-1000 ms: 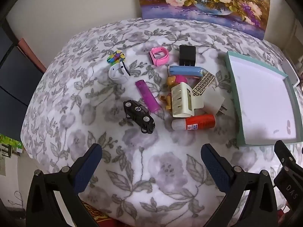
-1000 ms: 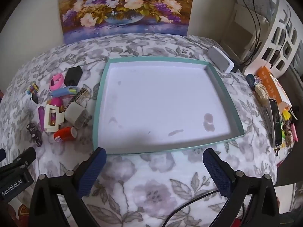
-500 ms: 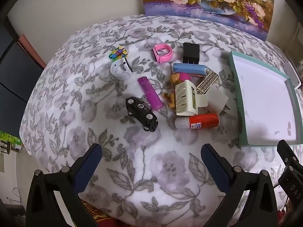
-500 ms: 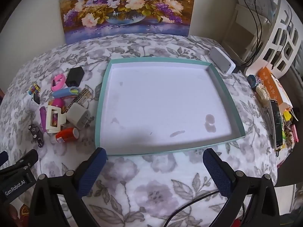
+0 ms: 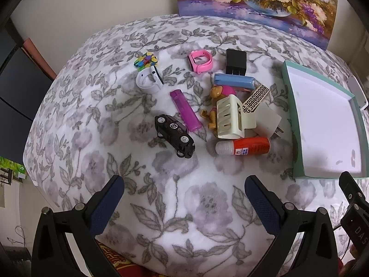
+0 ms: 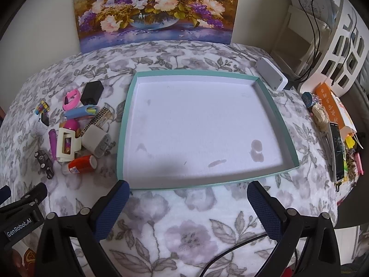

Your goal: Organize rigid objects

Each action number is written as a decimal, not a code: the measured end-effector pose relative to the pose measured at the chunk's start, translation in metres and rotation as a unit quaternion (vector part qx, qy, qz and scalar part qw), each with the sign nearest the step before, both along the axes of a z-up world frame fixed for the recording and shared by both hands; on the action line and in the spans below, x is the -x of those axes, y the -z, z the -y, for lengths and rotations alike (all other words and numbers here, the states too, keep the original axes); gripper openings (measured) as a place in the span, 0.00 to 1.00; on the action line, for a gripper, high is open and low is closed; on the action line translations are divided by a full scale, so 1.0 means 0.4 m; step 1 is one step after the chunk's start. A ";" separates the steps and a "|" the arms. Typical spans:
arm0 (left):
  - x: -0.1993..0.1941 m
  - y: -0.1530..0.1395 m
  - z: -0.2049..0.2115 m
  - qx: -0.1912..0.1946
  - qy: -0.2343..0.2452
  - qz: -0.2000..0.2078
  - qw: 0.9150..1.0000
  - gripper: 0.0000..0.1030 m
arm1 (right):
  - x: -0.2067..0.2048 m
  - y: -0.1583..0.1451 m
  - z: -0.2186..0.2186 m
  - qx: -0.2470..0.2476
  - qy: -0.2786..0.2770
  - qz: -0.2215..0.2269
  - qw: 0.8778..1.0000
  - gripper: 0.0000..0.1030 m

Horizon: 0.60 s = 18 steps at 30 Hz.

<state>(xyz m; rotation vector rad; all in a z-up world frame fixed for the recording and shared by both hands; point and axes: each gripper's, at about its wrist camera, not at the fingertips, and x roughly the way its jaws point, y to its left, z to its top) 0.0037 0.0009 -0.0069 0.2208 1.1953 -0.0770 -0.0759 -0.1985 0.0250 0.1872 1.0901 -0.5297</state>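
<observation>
Your left gripper (image 5: 184, 198) hangs over the near edge of the worktop with its fingers (image 5: 107, 205) spread wide and nothing between them, lined up on the clutter so the first pick needs only a reach forward. Your right gripper (image 6: 185, 202) does the same at the near rim of the teal tray (image 6: 122, 138), fingers apart and empty, ready to receive or place.

Nearest the left gripper lies the black toy car (image 5: 174, 135), standing free of the rest, so it looks like the easiest first grab. Just beside it is the purple lighter (image 5: 185, 110), and toward the tray the red glue bottle (image 5: 243, 146) lies on its side.

Behind these the cream clip (image 5: 230, 117) leans on the white plug adapter (image 5: 268, 121) in a tight heap, best left until the loose pieces go.

Farther back the pink band (image 5: 200, 60) and black charger (image 5: 235, 61) sit apart near the far edge. The tray holds nothing yet.
</observation>
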 end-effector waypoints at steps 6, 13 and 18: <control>0.001 0.001 -0.001 0.000 -0.001 0.000 1.000 1.00 | -0.002 0.001 -0.004 0.001 -0.002 -0.002 1.000 1.00; 0.001 0.001 -0.002 0.000 0.000 0.000 1.000 1.00 | -0.006 -0.001 -0.008 0.001 -0.004 -0.003 1.000 1.00; 0.002 0.001 -0.002 0.000 0.000 0.000 1.000 1.00 | -0.008 0.000 -0.011 0.001 -0.007 -0.004 1.000 1.00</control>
